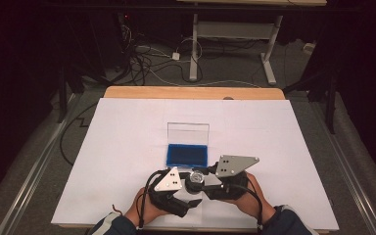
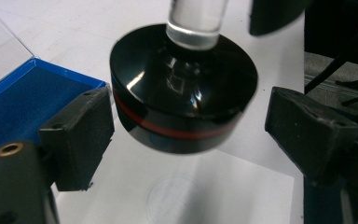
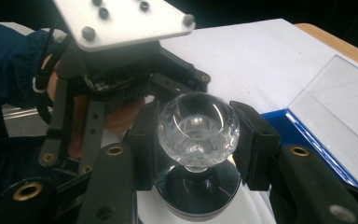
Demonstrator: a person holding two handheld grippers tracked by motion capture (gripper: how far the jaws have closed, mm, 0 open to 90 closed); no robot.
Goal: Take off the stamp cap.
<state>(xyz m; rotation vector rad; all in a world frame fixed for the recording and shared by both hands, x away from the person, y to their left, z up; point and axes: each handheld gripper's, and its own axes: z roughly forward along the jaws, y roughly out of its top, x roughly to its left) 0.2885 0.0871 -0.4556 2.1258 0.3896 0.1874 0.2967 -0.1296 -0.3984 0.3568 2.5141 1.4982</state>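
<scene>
My right gripper (image 3: 196,135) is clamped on the slick, breakable-looking glass knob (image 3: 196,126) of a stamp whose heavy black base (image 2: 182,93) hangs between my left gripper's (image 2: 191,126) wide jaws, the safer hold.

High view looking forward and down from above, both gripper views close, sharing the blue tray (image 1: 187,154).

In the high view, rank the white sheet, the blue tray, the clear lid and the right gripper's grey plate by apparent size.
1. white sheet
2. blue tray and clear lid: look alike, so unranked
3. grey plate, which sits nearer the camera, so it may look bigger than it is
</scene>
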